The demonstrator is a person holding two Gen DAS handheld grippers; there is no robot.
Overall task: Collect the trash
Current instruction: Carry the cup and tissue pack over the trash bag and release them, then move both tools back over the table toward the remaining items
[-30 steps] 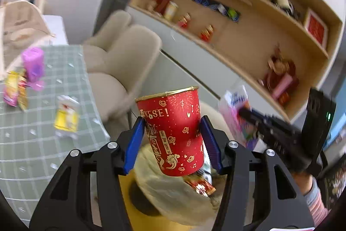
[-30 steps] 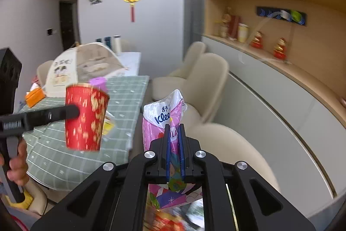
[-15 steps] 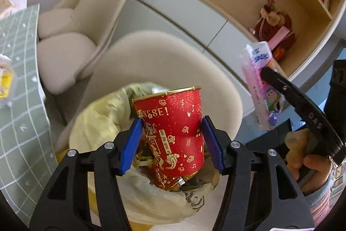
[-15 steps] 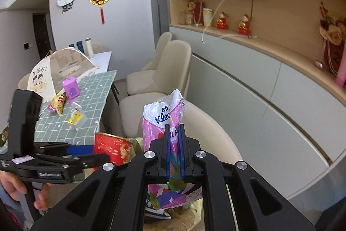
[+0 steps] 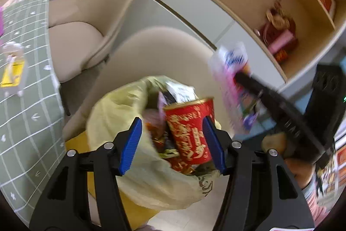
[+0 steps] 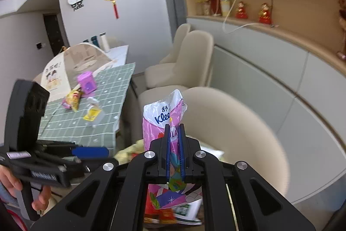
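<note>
My left gripper (image 5: 172,142) is open above the yellow trash bag (image 5: 138,166). The red paper cup (image 5: 190,133) leans against its right finger, tilted, its base among the trash in the bag. My right gripper (image 6: 174,155) is shut on a pink Kleenex tissue pack (image 6: 164,114) and holds it upright over the bag's right side; it also shows blurred in the left wrist view (image 5: 231,79). More trash lies on the green checked table: a yellow packet (image 6: 92,114), a snack wrapper (image 6: 72,99) and a purple box (image 6: 86,81).
The bag sits in front of a beige chair (image 5: 164,53); two more chairs (image 6: 183,66) stand behind it. The green table (image 5: 23,101) is to the left. A grey cabinet with wooden shelves (image 6: 270,40) runs along the right wall.
My left gripper opened and let go of the red cup, which dropped into the bag and tilted right. My right gripper moved closer over the bag with the tissue pack.
</note>
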